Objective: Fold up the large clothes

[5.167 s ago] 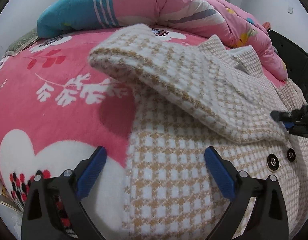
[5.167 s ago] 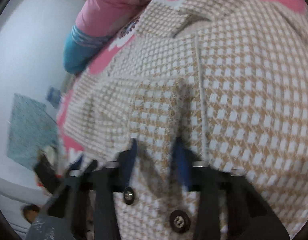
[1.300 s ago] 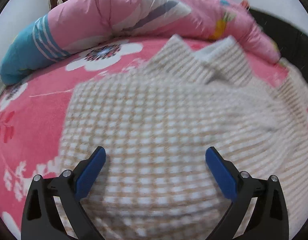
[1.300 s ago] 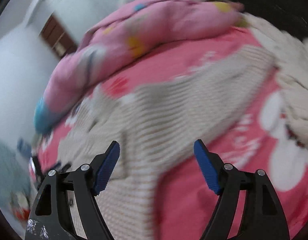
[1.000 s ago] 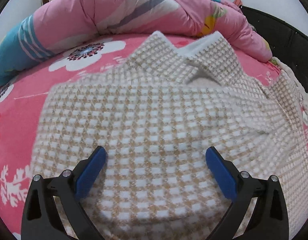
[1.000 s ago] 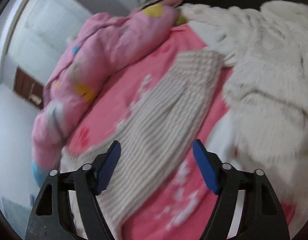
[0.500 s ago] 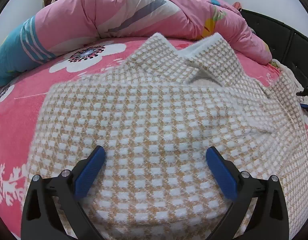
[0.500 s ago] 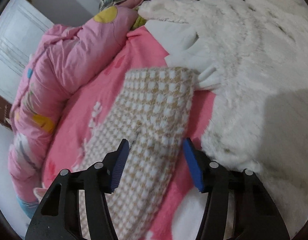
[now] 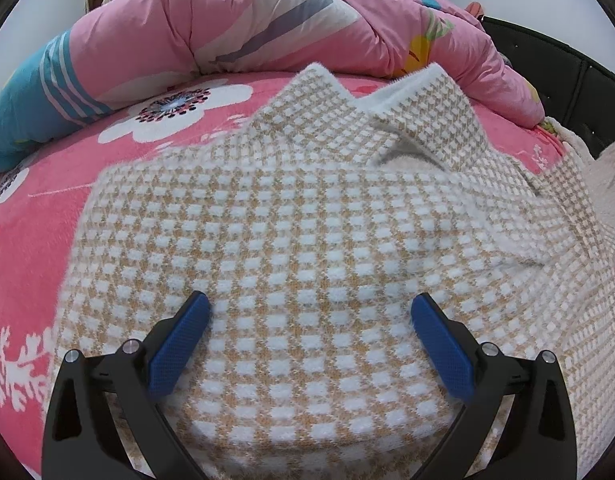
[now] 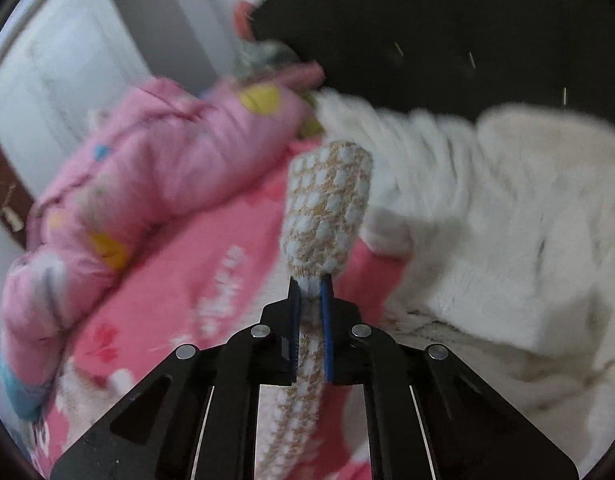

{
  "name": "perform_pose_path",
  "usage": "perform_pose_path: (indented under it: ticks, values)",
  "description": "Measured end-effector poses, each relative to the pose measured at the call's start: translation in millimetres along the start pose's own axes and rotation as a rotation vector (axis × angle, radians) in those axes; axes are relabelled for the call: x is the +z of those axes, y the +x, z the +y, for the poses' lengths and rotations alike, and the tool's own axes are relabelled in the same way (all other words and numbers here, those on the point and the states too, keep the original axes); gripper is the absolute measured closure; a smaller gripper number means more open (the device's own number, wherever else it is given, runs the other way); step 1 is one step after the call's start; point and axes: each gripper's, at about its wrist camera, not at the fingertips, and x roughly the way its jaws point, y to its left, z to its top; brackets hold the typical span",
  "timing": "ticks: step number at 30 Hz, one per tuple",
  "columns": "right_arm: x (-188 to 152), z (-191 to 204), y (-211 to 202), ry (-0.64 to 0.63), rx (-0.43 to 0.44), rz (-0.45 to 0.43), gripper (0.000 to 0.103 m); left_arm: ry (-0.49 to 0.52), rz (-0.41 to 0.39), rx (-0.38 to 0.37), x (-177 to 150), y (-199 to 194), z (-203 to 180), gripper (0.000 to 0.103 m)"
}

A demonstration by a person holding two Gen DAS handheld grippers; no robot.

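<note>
A tan and white checked jacket lies on the pink flowered bed cover, collar toward the far side, one sleeve folded across its body. My left gripper is open just above the folded sleeve, holding nothing. My right gripper is shut on the cuff of the jacket's other sleeve, which is lifted off the bed and sticks up past the blue pads.
A pink quilt with a blue striped end is rolled along the far side of the bed. A white fluffy garment lies to the right of the sleeve. A black headboard stands behind.
My right gripper has moved to the far sleeve's cuff, closed on it and lifted it. My left gripper has stayed open over the folded sleeve, hardly moving.
</note>
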Motion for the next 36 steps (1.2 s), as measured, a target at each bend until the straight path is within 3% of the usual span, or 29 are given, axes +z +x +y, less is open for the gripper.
perform_pose_path:
  ticks: [7,12,15,19,21,23,24,25,27,29,32,36]
  values:
    - [-7,117,-115,-0.242,0.174,-0.164,0.096,-0.073,0.008,0.071,5,-32,26,0.004]
    - [-62,227,-158,-0.416,0.368,-0.198,0.096,-0.120,-0.014,0.068,-7,-78,67,0.004]
    - [-122,296,-157,-0.536,0.462,-0.163,0.096,-0.143,-0.031,0.063,-18,-102,91,0.004]
    - [-232,375,-112,-0.682,0.560,0.039,0.095,-0.183,-0.017,0.052,-47,-126,122,0.004]
    - [-301,403,-71,-0.750,0.592,0.253,0.092,-0.182,-0.009,0.059,-59,-134,133,0.004]
    - [-356,417,-32,-0.802,0.567,0.491,0.086,-0.180,-0.002,0.048,-69,-143,144,0.004]
    - [-373,418,-20,-0.808,0.557,0.582,0.071,-0.179,-0.006,0.040,-73,-147,149,0.004]
    - [-389,413,-9,-0.786,0.584,0.680,0.066,-0.179,-0.015,0.031,-75,-153,153,0.004]
    - [-385,407,-20,-0.778,0.629,0.682,0.050,-0.178,-0.048,0.004,-74,-165,160,0.004]
    - [-359,393,-35,-0.760,0.708,0.652,0.032,-0.175,-0.074,-0.019,-69,-171,164,0.004]
    - [-318,370,-53,-0.726,0.743,0.580,0.027,-0.159,-0.115,-0.064,-52,-175,162,0.004]
    - [-263,328,-35,-0.683,0.595,0.444,0.027,-0.171,-0.135,-0.162,-21,-160,152,0.007]
